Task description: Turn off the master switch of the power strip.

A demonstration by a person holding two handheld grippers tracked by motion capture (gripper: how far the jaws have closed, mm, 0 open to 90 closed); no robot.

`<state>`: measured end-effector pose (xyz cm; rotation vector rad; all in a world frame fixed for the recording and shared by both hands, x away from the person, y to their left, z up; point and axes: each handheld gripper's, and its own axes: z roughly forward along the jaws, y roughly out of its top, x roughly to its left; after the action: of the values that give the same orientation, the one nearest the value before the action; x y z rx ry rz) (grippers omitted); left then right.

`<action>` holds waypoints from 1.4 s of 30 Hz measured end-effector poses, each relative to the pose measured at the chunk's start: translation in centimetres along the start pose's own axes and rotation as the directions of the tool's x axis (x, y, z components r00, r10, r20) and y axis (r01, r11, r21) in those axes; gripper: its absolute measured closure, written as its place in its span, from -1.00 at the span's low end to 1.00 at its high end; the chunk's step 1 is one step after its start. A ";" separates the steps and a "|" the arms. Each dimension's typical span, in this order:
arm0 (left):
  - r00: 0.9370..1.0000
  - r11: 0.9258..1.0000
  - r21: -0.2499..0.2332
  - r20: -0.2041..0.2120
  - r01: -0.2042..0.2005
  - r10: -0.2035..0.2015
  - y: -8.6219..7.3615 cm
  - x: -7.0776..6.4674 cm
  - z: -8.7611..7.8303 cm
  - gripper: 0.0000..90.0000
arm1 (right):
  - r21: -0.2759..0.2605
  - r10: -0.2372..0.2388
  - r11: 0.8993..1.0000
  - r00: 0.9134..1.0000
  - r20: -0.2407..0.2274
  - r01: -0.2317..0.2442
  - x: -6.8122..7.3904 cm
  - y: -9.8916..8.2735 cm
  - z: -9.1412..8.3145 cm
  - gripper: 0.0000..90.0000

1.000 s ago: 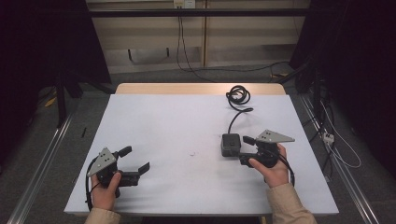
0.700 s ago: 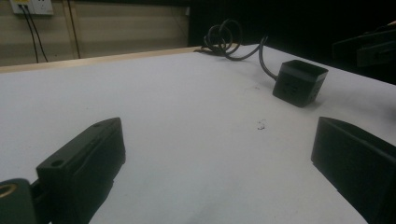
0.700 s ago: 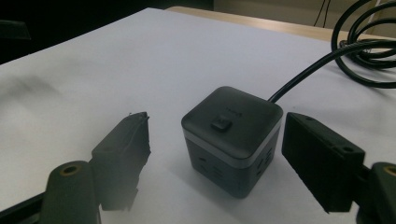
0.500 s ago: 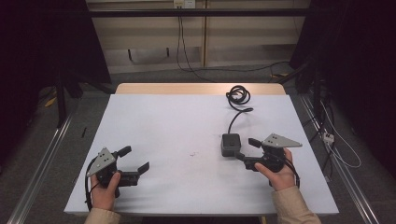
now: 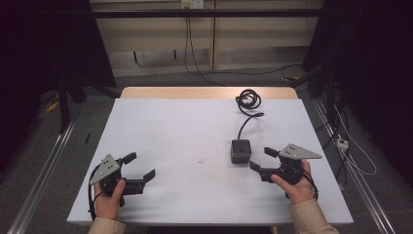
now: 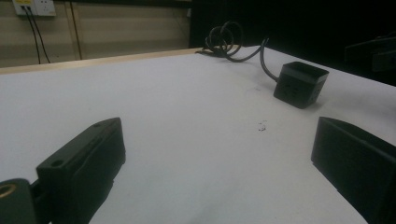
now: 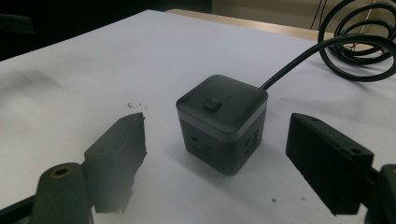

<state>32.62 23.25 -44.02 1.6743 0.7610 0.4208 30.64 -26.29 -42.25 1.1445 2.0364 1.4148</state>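
A black cube power socket (image 5: 240, 150) (image 7: 222, 121) (image 6: 300, 84) stands on the white table (image 5: 185, 131), its cable running back to a coil (image 5: 248, 100) near the far edge. My right gripper (image 5: 263, 159) (image 7: 219, 158) is open just right of the cube, jaws apart and pointing at it, nothing between them. At the front left, my left gripper (image 5: 139, 165) (image 6: 219, 172) is open too, holding nothing, with the cube far off ahead of it.
A few small dark specks (image 5: 200, 159) mark the table's middle. A wooden strip (image 5: 204, 92) borders the far edge. Cables (image 5: 195, 48) hang by the wall behind, and more cables (image 5: 350, 146) lie on the floor at the right.
My right gripper has drawn back to the right and toward the person, away from the cube socket. The left gripper has barely moved.
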 end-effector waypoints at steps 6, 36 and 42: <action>1.000 1.000 0.001 -0.002 0.001 -0.001 0.0 0.0 0.0 -0.94 | -0.001 -0.011 1.000 1.000 0.002 0.011 -0.1 -0.3 -0.4 -0.56; 1.000 1.000 -0.001 -0.005 0.003 -0.003 0.0 -0.1 0.0 -0.95 | 0.017 -0.028 0.999 0.999 0.026 0.028 -0.5 -2.5 -1.9 -0.61; 1.000 1.000 0.000 -0.006 0.002 -0.002 0.0 0.0 -0.1 -0.94 | 0.016 -0.025 1.000 0.999 0.030 0.025 -0.4 -2.8 -2.2 -0.61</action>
<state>32.55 23.28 -44.03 1.6726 0.7672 0.4243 28.19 -28.31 -43.92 1.1363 2.0372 1.3634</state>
